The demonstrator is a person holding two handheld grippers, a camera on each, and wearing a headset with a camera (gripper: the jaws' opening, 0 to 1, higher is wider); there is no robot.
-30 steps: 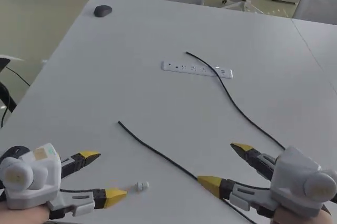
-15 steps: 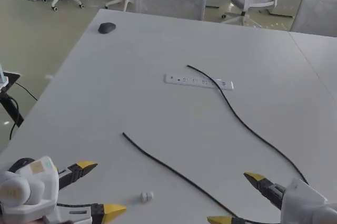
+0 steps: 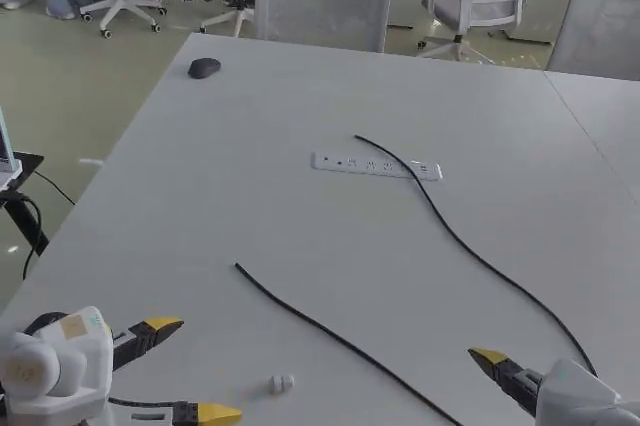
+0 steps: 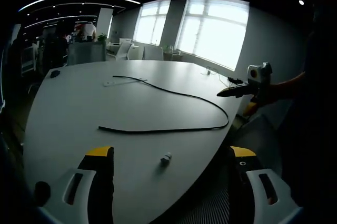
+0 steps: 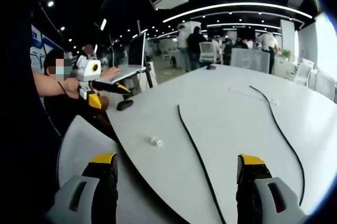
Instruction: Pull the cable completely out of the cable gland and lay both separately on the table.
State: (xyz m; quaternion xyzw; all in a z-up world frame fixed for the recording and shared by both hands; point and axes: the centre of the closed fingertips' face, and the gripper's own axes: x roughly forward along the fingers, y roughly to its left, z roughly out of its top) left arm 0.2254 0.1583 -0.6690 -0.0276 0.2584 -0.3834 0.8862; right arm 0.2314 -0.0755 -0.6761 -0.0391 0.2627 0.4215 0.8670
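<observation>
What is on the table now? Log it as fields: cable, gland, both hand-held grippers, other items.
cable: black, loose on the table, crossing the power strip near its far end
gland: small, white, on the table, apart from the cable
left hand-held gripper: open, empty, near the gland
right hand-held gripper: open, empty
other: mouse at the far corner

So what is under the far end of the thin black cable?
The long white power strip lies flat on the white table. The thin black cable runs across the strip's right part and hides a narrow band of its top face there.
</observation>
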